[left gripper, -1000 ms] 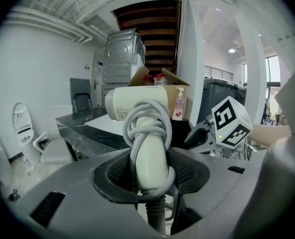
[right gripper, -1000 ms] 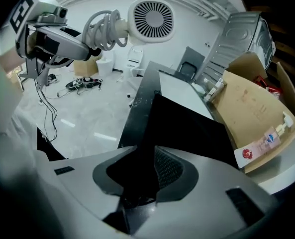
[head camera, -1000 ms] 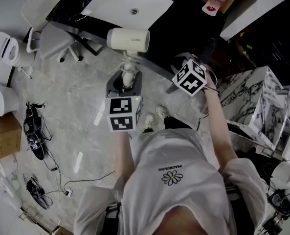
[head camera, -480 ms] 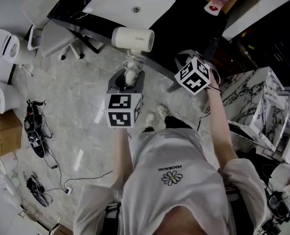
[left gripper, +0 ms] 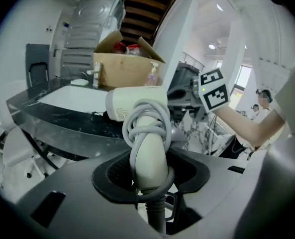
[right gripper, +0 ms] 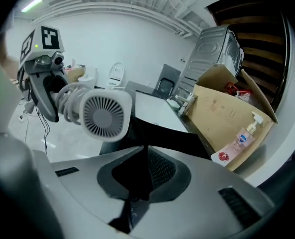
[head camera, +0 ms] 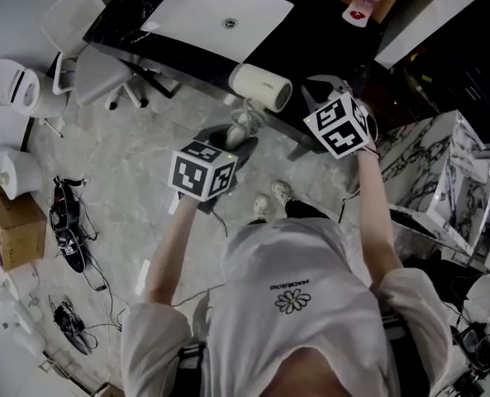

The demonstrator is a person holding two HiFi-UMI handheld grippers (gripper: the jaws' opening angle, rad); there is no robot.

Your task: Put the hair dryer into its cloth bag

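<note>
A white hair dryer (head camera: 261,87) hangs in the air in front of the black counter, its grey cord wound round the handle (left gripper: 148,148). My left gripper (head camera: 238,135) is shut on that handle, and its jaws (left gripper: 148,171) clasp the handle low down. In the right gripper view the dryer's rear grille (right gripper: 102,116) faces me from the left. My right gripper (head camera: 312,98) is just right of the dryer, shut on a fold of the black cloth bag (right gripper: 152,133). The bag's opening is hidden.
A black counter (head camera: 327,31) with a white sink (head camera: 220,7) lies ahead. On it stand a cardboard box (right gripper: 227,113) and a soap bottle (right gripper: 242,138). A white chair (head camera: 88,64) is at the left, a marble cabinet (head camera: 435,164) at the right, and cables (head camera: 67,230) lie on the floor.
My left gripper has swung the dryer right and down, close to the right gripper, tilting as it went. The right gripper has shifted a little up and to the right.
</note>
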